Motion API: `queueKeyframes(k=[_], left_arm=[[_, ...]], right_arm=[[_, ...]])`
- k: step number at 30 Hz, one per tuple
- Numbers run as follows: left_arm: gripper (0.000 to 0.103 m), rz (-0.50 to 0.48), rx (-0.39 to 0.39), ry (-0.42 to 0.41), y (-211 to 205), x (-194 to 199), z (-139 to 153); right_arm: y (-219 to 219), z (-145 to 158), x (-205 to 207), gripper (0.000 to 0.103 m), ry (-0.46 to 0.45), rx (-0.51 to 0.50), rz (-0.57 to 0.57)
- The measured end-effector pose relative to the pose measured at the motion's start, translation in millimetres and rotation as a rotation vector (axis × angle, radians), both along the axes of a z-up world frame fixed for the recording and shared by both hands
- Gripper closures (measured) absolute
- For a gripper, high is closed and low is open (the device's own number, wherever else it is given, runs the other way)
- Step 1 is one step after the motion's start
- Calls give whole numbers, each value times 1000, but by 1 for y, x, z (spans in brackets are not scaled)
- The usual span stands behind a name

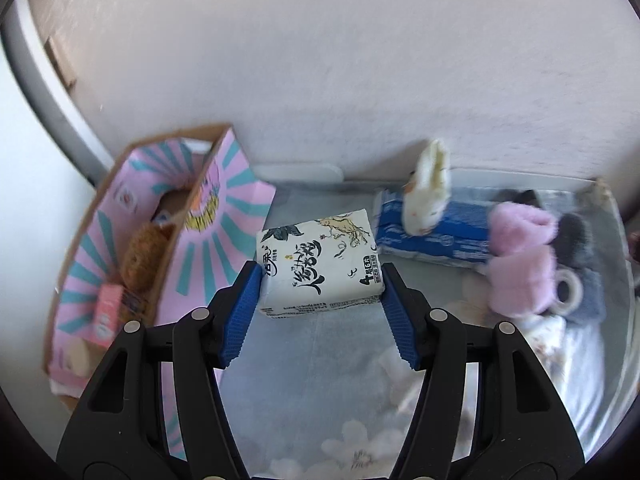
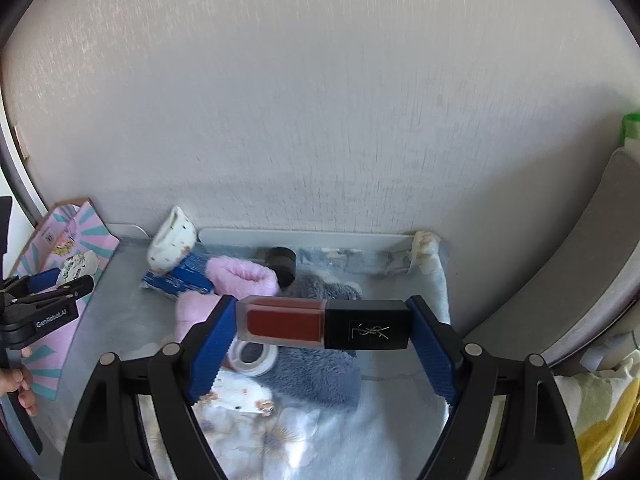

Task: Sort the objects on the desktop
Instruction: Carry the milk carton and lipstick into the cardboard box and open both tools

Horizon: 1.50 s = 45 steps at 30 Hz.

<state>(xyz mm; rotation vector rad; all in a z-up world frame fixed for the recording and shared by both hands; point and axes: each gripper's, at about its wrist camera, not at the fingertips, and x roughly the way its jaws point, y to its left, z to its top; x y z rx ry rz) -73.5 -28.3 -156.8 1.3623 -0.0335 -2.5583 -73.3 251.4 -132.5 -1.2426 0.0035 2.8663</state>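
A tissue pack (image 1: 320,264) is pinched in the left gripper (image 1: 320,312); a lipstick (image 2: 324,323) is clamped endwise in the right gripper (image 2: 320,344) — slippage is risked from the smooth ends.

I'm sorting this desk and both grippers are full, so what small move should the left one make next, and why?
Probably carry the tissue pack left, over the open pink cardboard box. The left gripper has its jaws clamped on the pack, lifted clear of the cloth, and the box already holds sorted items, so it looks like the nearest drop spot.
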Motion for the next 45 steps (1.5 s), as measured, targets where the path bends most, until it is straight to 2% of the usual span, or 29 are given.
queueKeyframes(k=[5, 13, 20, 27, 34, 40, 45], left_arm=[[46, -106, 35, 13, 3, 10, 42], [46, -160, 67, 43, -19, 16, 87], [46, -201, 69, 34, -55, 19, 115], [46, -140, 80, 26, -105, 29, 117], [46, -79, 71, -4, -157, 42, 109], [46, -35, 110, -57, -193, 50, 89], [46, -26, 143, -108, -205, 53, 61]], right_arm=[[-10, 21, 5, 22, -15, 24, 12], [-33, 57, -2, 22, -25, 25, 86], [-76, 86, -30, 22, -56, 9, 224], [-151, 100, -63, 22, -68, 36, 396], [-242, 96, -93, 22, -127, 19, 576], [-321, 77, -112, 22, -210, 32, 721], [-377, 48, -118, 22, -310, 49, 820]])
